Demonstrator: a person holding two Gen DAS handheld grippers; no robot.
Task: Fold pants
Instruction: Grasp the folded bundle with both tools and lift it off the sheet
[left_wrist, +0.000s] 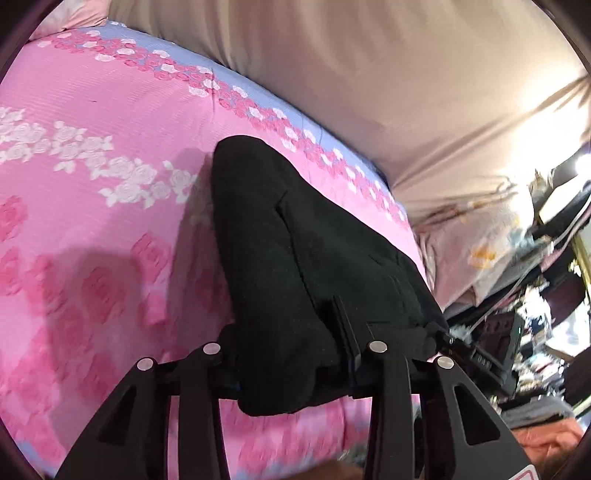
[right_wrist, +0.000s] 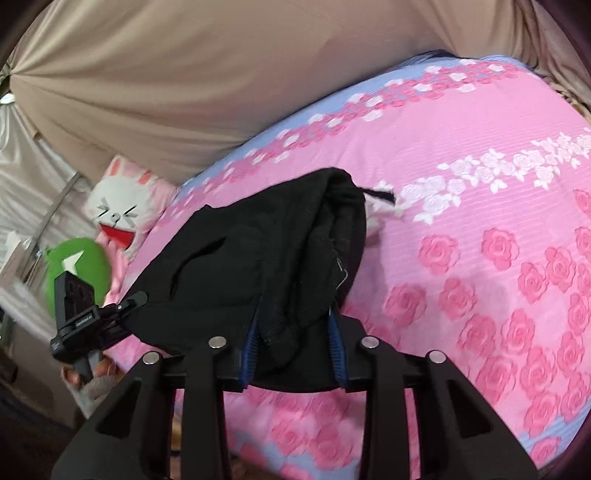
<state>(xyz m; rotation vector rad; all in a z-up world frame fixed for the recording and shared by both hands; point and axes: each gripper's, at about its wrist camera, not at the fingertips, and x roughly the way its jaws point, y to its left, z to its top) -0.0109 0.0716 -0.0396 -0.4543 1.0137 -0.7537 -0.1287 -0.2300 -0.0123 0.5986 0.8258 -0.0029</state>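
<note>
The black pants (left_wrist: 295, 258) lie bunched over a pink rose-print bedspread (left_wrist: 92, 184). My left gripper (left_wrist: 295, 354) is shut on one end of the pants, cloth hiding its fingertips. My right gripper (right_wrist: 295, 347) is shut on the other end of the pants (right_wrist: 266, 258), a thick fold of cloth pinched between its blue pads (right_wrist: 251, 343). The pants hang between the two grippers, lifted off the bedspread (right_wrist: 480, 184). The left gripper also shows in the right wrist view (right_wrist: 122, 306), at the left edge of the cloth.
A beige curtain (left_wrist: 369, 74) runs behind the bed. A white rabbit pillow (right_wrist: 122, 206) and a green cushion (right_wrist: 81, 266) sit at the bed's end. Cluttered shelves and cables (left_wrist: 535, 277) stand beside the bed.
</note>
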